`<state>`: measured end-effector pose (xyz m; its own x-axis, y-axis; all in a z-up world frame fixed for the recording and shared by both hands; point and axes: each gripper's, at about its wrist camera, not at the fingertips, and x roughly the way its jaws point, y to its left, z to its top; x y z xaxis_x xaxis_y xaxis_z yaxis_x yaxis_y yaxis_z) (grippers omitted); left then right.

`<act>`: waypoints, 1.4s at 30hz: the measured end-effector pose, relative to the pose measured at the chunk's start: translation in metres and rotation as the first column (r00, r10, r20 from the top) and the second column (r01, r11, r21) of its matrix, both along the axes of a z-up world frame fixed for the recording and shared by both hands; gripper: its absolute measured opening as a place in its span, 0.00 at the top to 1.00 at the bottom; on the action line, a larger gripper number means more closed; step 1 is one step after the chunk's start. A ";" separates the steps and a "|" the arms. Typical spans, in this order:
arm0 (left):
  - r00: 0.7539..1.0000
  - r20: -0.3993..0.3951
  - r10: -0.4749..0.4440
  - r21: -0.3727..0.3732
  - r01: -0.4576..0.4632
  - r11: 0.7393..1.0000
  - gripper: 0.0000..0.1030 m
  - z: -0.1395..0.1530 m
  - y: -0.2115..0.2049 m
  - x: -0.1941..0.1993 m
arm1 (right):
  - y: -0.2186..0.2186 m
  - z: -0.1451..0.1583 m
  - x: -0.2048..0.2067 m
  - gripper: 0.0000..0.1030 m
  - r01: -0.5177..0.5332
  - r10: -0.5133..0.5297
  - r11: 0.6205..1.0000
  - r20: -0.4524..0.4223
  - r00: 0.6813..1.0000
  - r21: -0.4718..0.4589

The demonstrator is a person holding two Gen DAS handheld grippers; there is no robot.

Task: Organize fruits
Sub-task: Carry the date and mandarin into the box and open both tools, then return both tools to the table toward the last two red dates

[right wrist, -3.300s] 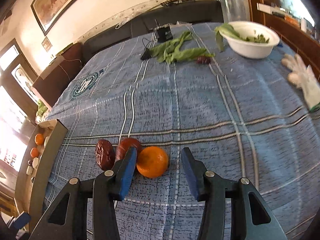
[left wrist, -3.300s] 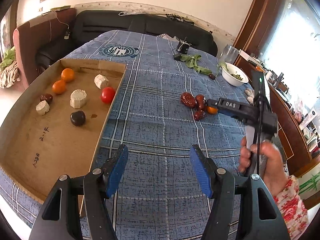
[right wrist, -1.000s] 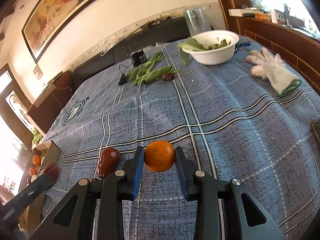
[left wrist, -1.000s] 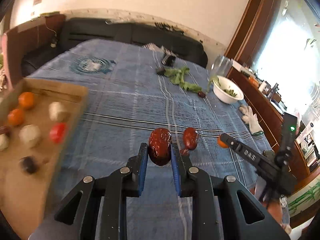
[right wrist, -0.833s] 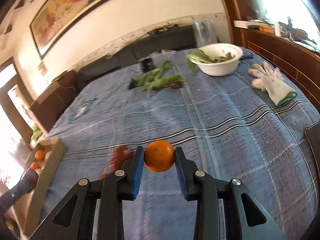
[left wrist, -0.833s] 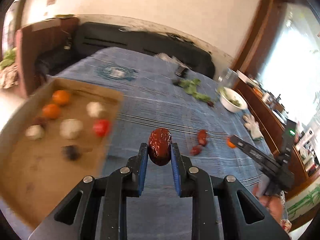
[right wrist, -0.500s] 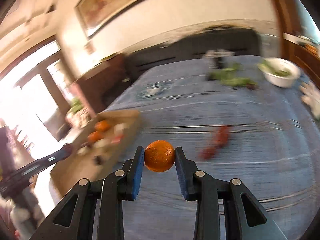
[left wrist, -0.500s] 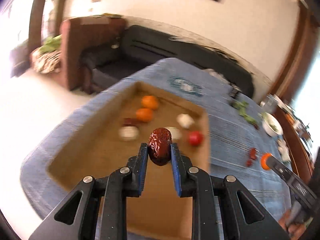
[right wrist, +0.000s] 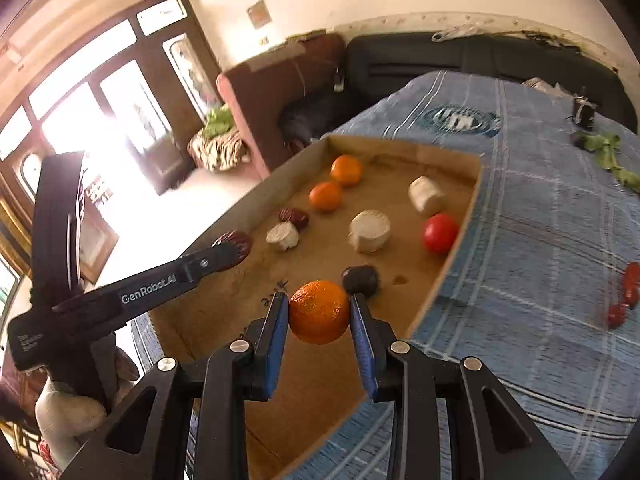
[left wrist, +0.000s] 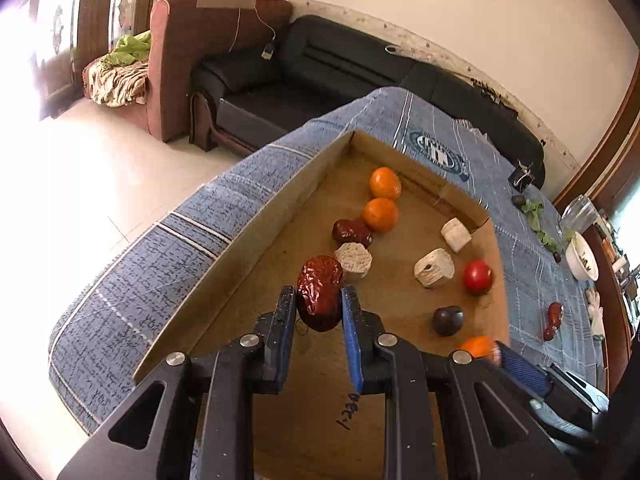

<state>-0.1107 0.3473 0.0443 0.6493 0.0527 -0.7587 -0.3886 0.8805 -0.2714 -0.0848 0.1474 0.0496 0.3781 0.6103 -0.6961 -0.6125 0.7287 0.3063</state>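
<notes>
Both fruits arrive over the cardboard tray

The left gripper [left wrist: 319,308], clamped on a red date [left wrist: 320,297], and the right gripper [right wrist: 319,314], clamped on an orange [right wrist: 319,311], now hang above the cardboard tray [left wrist: 256,224] at frame centre, having swung in a second ago from the blue-clothed surface [right wrist: 552,240]. Release looks next; two dates [right wrist: 624,288] remain at the right edge.

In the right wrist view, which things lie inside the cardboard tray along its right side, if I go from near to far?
Dark plum → red tomato → white chunk, all in the cardboard tray.
</notes>
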 end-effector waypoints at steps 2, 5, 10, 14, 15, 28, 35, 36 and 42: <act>1.000 -0.010 -0.011 -0.004 0.011 1.000 0.79 -0.004 -0.002 0.004 | 0.006 -0.006 0.001 0.66 -0.003 0.003 1.000 0.002 1.000 -0.024; 1.000 -0.018 -0.018 -0.008 0.018 1.000 0.79 -0.009 -0.004 0.007 | 0.014 -0.012 0.004 0.66 -0.001 0.002 0.998 0.010 1.000 -0.056; 1.000 -0.013 -0.016 -0.028 0.016 0.999 0.78 -0.011 -0.003 0.007 | 0.019 -0.014 0.005 0.65 0.013 -0.010 0.996 0.041 0.999 -0.086; 1.000 0.005 -0.007 -0.043 0.007 0.999 0.76 -0.004 -0.001 -0.002 | 0.017 -0.010 0.002 0.61 0.012 -0.008 0.998 0.052 0.999 -0.069; 1.000 0.012 -0.003 -0.043 0.003 0.999 0.75 -0.001 -0.002 -0.006 | 0.015 -0.008 0.000 0.57 0.016 -0.012 0.998 0.055 0.998 -0.062; 0.986 0.165 -0.009 0.004 0.009 1.000 0.45 0.054 -0.037 -0.045 | -0.071 0.014 -0.029 0.42 0.199 -0.209 0.971 0.063 0.976 0.135; 0.973 0.163 -0.166 0.041 0.162 0.986 0.44 0.060 -0.103 -0.034 | -0.134 0.002 -0.031 0.42 0.341 -0.346 0.931 0.015 0.938 0.130; 0.969 0.157 -0.191 0.045 0.186 0.981 0.44 0.059 -0.113 -0.032 | -0.145 0.001 -0.032 0.42 0.363 -0.367 0.922 0.007 0.930 0.134; 0.932 0.136 -0.336 0.087 0.327 0.941 0.44 0.057 -0.176 -0.030 | -0.204 0.001 -0.038 0.42 0.474 -0.476 0.867 -0.021 0.879 0.156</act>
